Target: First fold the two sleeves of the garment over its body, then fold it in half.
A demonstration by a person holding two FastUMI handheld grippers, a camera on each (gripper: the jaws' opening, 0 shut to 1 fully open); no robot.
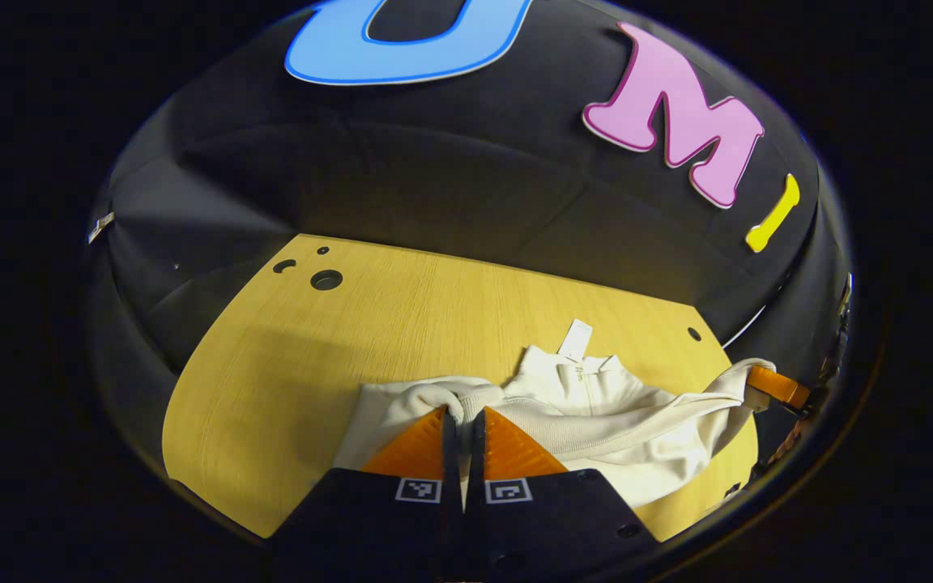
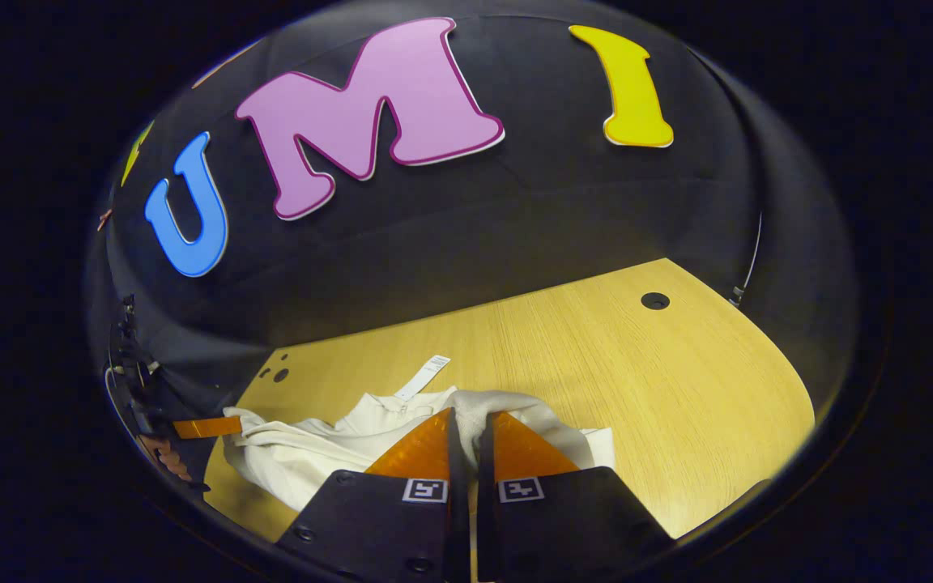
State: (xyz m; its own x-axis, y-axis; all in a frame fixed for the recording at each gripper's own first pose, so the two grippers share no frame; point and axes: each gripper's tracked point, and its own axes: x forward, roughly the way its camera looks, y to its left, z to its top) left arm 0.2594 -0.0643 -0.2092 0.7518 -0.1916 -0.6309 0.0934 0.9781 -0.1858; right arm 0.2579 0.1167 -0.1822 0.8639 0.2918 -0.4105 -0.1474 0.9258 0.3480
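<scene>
- One cream garment (image 1: 596, 413) is seen on the table (image 1: 288, 389), its near part cut off.
- Two claws: the left claw (image 1: 463, 414) is clenched on a sleeve cuff (image 1: 442, 397); the right claw (image 2: 471, 421) is clenched on garment cloth.

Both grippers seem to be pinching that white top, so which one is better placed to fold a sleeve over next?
Probably the left gripper. Its fingers are closed on the sleeve cuff of the garment, beside the body, with the collar just beyond. The right gripper also pinches cloth, but which part it holds is unclear.
</scene>
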